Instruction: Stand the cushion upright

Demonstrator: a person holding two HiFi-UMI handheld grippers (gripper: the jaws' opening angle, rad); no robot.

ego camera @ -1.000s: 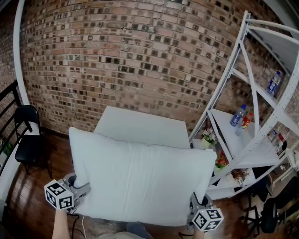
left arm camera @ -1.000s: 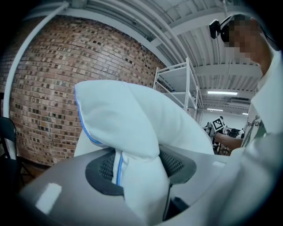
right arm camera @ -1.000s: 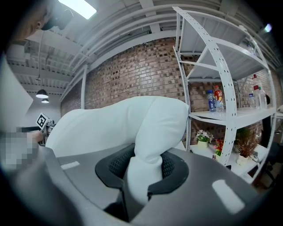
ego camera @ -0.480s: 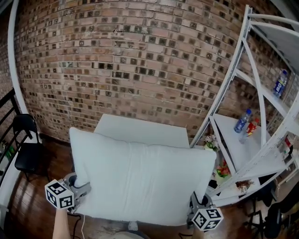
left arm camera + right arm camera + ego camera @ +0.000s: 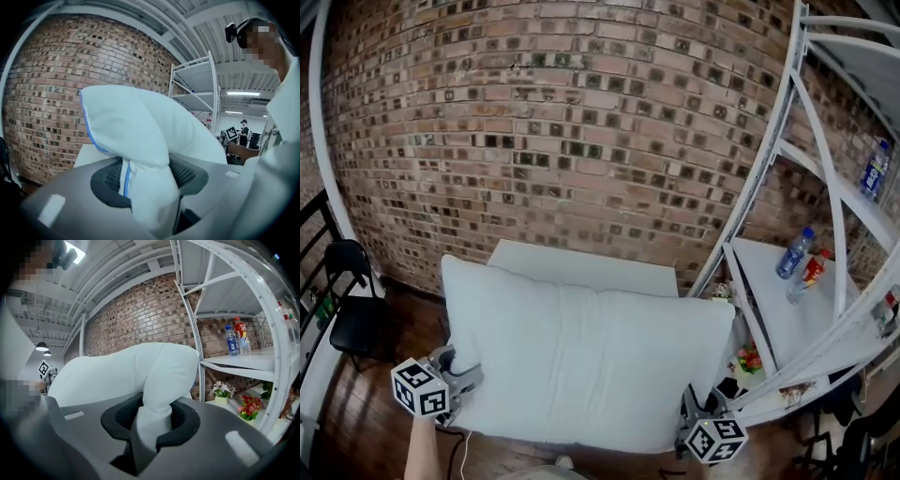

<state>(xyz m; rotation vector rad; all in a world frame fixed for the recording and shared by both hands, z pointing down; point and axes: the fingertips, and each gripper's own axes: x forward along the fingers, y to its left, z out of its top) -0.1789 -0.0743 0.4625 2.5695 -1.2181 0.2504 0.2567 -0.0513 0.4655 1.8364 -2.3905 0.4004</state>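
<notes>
A big white cushion (image 5: pixel 581 361) hangs in the air in front of me, held flat and wide by its two near corners. My left gripper (image 5: pixel 461 382) is shut on its left corner, where blue piping shows on the cushion (image 5: pixel 150 187) between the dark pads. My right gripper (image 5: pixel 698 412) is shut on the right corner of the cushion (image 5: pixel 152 420), which is bunched between its pads. Beyond the cushion a white table (image 5: pixel 581 265) stands against a brick wall (image 5: pixel 581 122). The cushion hides most of the table.
A white metal shelf rack (image 5: pixel 787 319) stands at the right, with bottles (image 5: pixel 794 253) on one shelf and flowers (image 5: pixel 750 358) below. A black chair (image 5: pixel 352 309) stands at the left on the dark wood floor. A person stands in the distance in the left gripper view.
The cushion and both grippers keep their place in the head view, while the brick wall, table and shelf rack have drawn closer. Both grips look unchanged.
</notes>
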